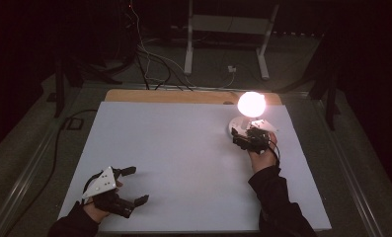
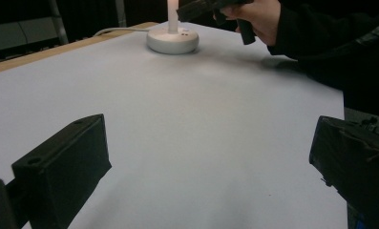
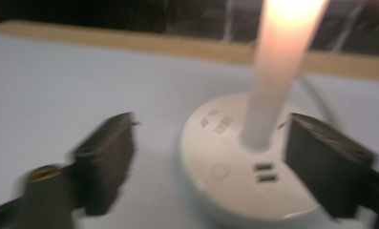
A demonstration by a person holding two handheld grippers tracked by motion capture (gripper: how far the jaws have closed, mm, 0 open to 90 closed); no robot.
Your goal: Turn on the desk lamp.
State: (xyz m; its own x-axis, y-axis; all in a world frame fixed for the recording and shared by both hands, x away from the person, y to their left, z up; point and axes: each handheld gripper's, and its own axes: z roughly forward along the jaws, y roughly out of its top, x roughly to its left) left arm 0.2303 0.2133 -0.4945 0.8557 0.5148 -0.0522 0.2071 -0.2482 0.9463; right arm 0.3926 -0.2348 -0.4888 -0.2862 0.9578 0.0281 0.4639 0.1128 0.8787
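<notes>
I have the right gripper (image 1: 244, 136) up at the far right of the white table (image 1: 174, 163), right at the lamp (image 1: 251, 104). The lamp is lit, its round head glowing brightly above a thin upright stem (image 3: 273, 81) that rises from a round white base (image 3: 235, 176). In the right gripper view my jaws stand wide apart, one on each side of the base, with the stem between them; I see a gap between each pad and the lamp, so I am gripping nothing. The picture there is blurred, so I cannot tell whether a jaw brushes the rim of the base. The base has a round button (image 3: 219, 171) and small slots on its top.

My left gripper (image 1: 137, 185) rests at the near left of the table, well apart from the lamp. Its jaws are spread wide with only bare table between them, holding nothing. From the left gripper view I see the lamp base (image 2: 172, 40) at the far end, and the right hand (image 2: 256, 14) beside it.
</notes>
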